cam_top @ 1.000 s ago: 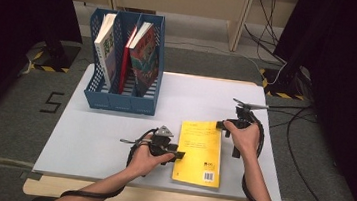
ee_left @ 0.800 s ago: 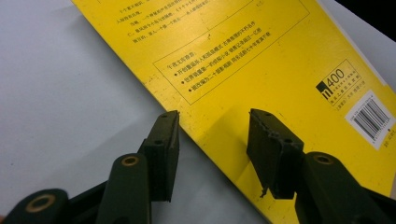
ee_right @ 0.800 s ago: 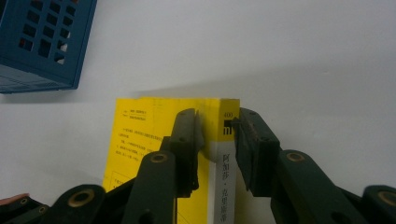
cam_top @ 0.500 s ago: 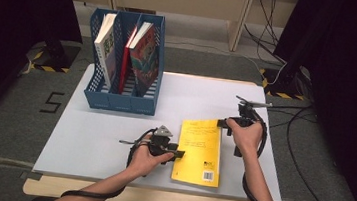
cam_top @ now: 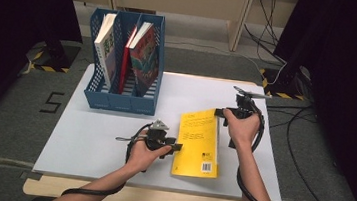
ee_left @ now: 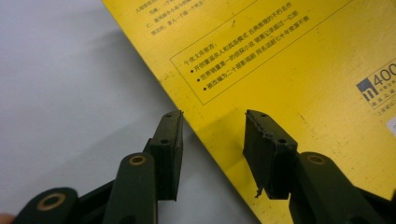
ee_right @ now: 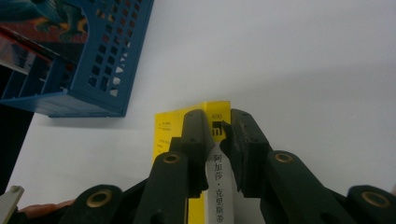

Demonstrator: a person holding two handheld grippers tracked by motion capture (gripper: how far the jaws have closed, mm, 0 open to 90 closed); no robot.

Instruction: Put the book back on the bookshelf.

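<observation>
The yellow book (cam_top: 198, 142) sits on the white surface (cam_top: 97, 137), toward the near right part, back cover up, with a barcode at its near right corner. Its far right edge looks a bit raised off the surface, near edge still down.

The right gripper (cam_top: 223, 113) is on that far right corner. In the right gripper view its fingers (ee_right: 196, 135) straddle the book's (ee_right: 215, 140) spine edge, one on each face, and they've just been closing in with the book between them. They look snug against the covers, so I'd say it's got a grip on the book, fingers only as far apart as the book is thick.

The left gripper (cam_top: 177, 146) is at the book's left edge, about midway along. In the left gripper view its fingers (ee_left: 264, 144) are partly open and have just been narrowing. One sits over the yellow cover (ee_left: 299, 70), the other over the bare surface (ee_left: 60, 93) right at the book's edge. Nothing pinched as far as I can see.

Further out, at the far left of the surface, there's a blue file rack (cam_top: 121, 102) with a few books (cam_top: 143, 59) standing upright in its slots, well apart from the yellow one.
</observation>
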